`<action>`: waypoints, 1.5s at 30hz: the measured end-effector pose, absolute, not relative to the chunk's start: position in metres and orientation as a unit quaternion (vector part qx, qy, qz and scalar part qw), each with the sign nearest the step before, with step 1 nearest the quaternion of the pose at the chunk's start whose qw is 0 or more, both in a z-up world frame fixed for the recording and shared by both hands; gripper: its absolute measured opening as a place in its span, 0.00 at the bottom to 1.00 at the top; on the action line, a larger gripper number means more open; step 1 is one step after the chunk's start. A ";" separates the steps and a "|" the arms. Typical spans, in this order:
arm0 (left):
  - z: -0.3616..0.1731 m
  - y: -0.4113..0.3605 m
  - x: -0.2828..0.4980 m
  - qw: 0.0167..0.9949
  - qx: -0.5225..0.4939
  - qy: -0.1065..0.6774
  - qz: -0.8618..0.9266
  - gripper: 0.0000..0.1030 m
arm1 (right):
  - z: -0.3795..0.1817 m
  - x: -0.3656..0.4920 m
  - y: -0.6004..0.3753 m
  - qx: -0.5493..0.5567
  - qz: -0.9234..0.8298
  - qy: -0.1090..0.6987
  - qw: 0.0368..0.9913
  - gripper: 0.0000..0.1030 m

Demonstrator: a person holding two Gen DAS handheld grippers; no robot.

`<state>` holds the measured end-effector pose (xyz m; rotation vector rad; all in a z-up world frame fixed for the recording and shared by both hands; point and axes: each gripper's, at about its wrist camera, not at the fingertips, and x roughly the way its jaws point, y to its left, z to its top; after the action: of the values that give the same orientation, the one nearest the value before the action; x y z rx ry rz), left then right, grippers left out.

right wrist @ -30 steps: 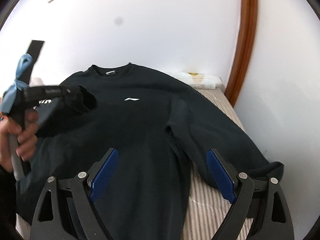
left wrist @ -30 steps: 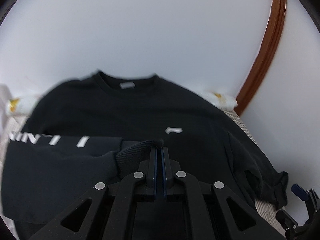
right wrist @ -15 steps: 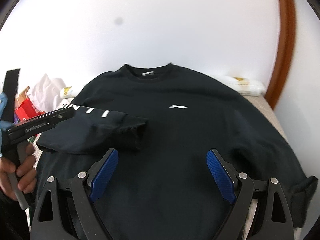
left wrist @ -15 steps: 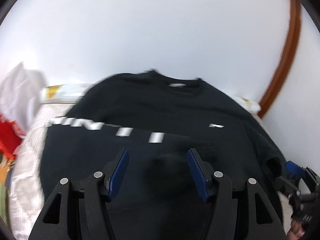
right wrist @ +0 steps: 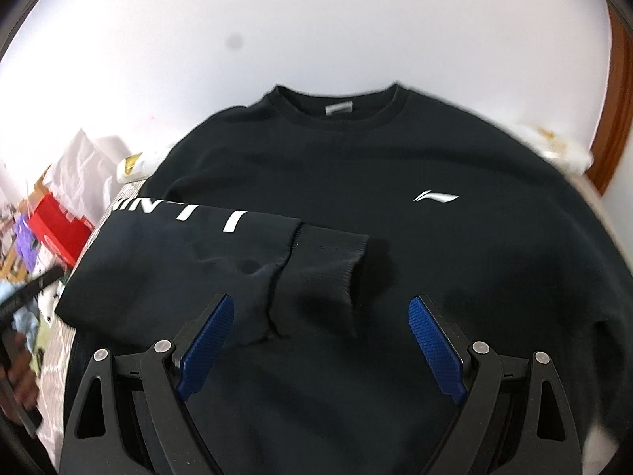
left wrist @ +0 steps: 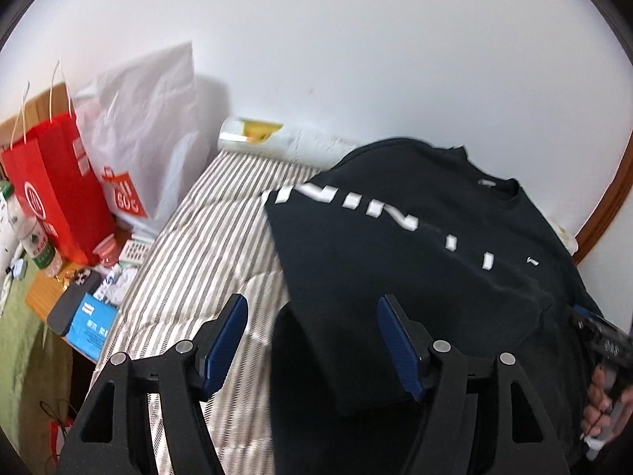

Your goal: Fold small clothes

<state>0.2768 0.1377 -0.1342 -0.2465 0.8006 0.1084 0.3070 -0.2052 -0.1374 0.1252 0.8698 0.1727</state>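
We hold our left gripper [left wrist: 312, 340] and right gripper [right wrist: 320, 340] wide open with nothing in them, and the soft black sweatshirt [right wrist: 395, 182] with its ribbed sleeve cuff [right wrist: 328, 265] lies flat just ahead of the bumpy blue pads [right wrist: 435, 350].

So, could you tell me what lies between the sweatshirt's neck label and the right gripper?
In the right wrist view, the folded-over sleeve's ribbed cuff lies across the black sweatshirt, between the neck label and the open right gripper.

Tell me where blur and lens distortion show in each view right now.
Left wrist view: the striped bedding smears with motion blur near the fingers, and the fisheye bows the wooden trim into a curve. Right wrist view: the sweatshirt blurs along its shoulder edges, the left-side clutter is smeared, but the cuff stays fairly sharp.
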 end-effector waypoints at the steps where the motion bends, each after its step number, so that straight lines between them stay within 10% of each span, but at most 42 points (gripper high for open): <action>1: -0.140 0.141 0.278 0.910 -0.124 0.393 0.052 0.64 | -0.142 0.313 -0.204 0.065 0.082 0.425 0.899 0.87; 5: -0.160 0.154 0.281 0.902 -0.145 0.404 0.039 0.64 | -0.167 0.343 -0.193 0.077 0.081 0.446 0.888 0.72; 8: -0.168 0.158 0.285 0.900 -0.159 0.406 0.025 0.64 | -0.175 0.355 -0.179 0.067 0.083 0.442 0.891 0.51; 9: -0.169 0.159 0.285 0.900 -0.162 0.405 0.022 0.64 | -0.173 0.357 -0.172 0.048 0.084 0.434 0.896 0.21; 12: -0.172 0.157 0.289 0.899 -0.174 0.401 0.014 0.64 | -0.165 0.366 -0.164 0.044 0.112 0.426 0.897 0.08; 24: -0.172 0.127 0.278 0.903 -0.105 0.416 0.014 0.70 | -0.043 0.351 -0.286 0.098 0.049 0.279 0.954 0.08; 36: -0.170 0.120 0.278 0.902 -0.052 0.423 0.061 0.70 | -0.134 0.341 -0.346 0.067 -0.047 0.378 0.922 0.08; 41: -0.162 0.124 0.270 0.910 -0.070 0.407 0.040 0.70 | -0.153 0.339 -0.345 0.013 -0.060 0.413 0.909 0.21; 45: -0.157 0.117 0.273 0.913 -0.044 0.403 0.041 0.70 | -0.130 0.333 -0.326 -0.025 -0.067 0.388 0.919 0.51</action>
<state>0.2728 0.1172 -0.1574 -0.0909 0.8300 0.0850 0.3332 -0.3263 -0.1301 -0.0512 0.7985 -0.1375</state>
